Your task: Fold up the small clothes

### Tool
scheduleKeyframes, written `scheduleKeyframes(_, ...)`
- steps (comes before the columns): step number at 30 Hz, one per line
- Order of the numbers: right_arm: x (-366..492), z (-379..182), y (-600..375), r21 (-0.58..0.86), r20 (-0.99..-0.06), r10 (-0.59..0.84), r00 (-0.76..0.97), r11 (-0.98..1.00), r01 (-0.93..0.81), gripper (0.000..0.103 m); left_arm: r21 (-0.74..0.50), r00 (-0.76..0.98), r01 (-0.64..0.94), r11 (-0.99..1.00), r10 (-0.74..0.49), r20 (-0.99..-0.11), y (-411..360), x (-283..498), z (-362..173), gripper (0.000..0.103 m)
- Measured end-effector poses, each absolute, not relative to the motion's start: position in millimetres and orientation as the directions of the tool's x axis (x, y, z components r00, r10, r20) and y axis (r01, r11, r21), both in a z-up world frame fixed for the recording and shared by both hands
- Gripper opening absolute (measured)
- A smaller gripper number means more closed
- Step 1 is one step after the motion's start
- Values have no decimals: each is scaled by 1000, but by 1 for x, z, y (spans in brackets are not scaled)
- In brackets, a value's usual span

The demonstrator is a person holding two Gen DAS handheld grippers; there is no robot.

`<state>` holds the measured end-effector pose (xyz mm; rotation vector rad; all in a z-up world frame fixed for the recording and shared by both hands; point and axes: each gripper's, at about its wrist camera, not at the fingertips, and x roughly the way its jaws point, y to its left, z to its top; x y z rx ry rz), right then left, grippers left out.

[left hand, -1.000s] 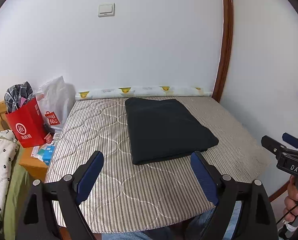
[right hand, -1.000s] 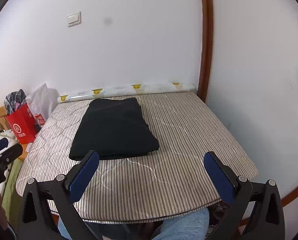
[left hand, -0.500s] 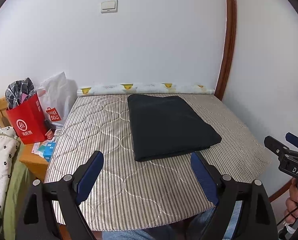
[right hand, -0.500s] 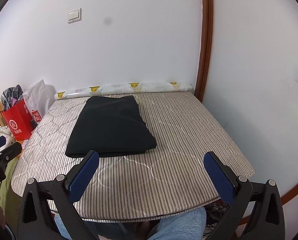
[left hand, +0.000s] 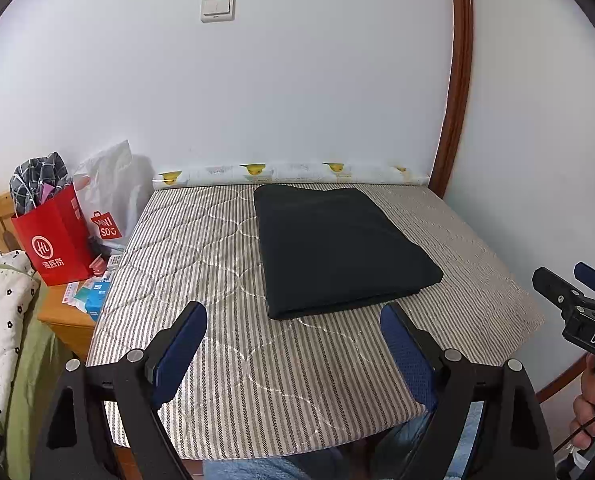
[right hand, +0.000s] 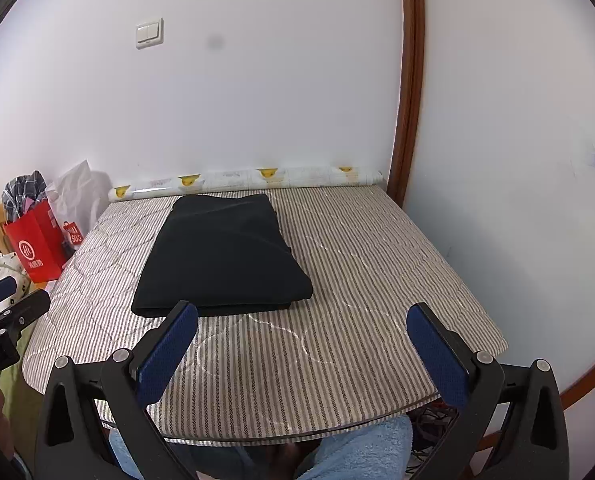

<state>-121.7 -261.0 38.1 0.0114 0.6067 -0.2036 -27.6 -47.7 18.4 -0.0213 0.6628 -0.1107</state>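
- A folded black garment (left hand: 339,248) is lying flat on the striped quilted mattress (left hand: 233,344), toward its far half and near the wall, with nothing resting on it.
- The left gripper (left hand: 293,342) is hovering over the near edge of the mattress, its blue-padded fingers (left hand: 179,346) spread wide and gripping nothing; the garment's near edge is sitting just beyond them.
- The right gripper (right hand: 301,346) is likewise hanging above the near edge, its fingers (right hand: 437,356) released and wide apart, nothing between them.
- In the left wrist view the right gripper's body is showing at the right edge, carrying white letters "DAS", with a hand (left hand: 589,404) on its handle.
- A rolled sheet printed with yellow figures (left hand: 289,172) is lying along the wall at the far edge of the mattress.
- Left of the mattress, a red paper bag (left hand: 55,240) with a white circular logo and Chinese characters is standing on a wooden nightstand (left hand: 67,316), holding checked cloth.
- A white plastic bag (left hand: 111,196) beside it is reading "MINISO".
- A light switch (left hand: 217,8) is sitting on the white wall.
- A brown wooden trim (left hand: 457,80) is running up the corner.
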Motion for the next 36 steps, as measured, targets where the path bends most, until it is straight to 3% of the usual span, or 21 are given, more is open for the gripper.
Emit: scheduleKeyframes(36, -121, 35, -249, -68, -568, -200, 799, 978, 196, 103, -51, 778, 81, 995, -95, -621, -49, -23, 14, 88)
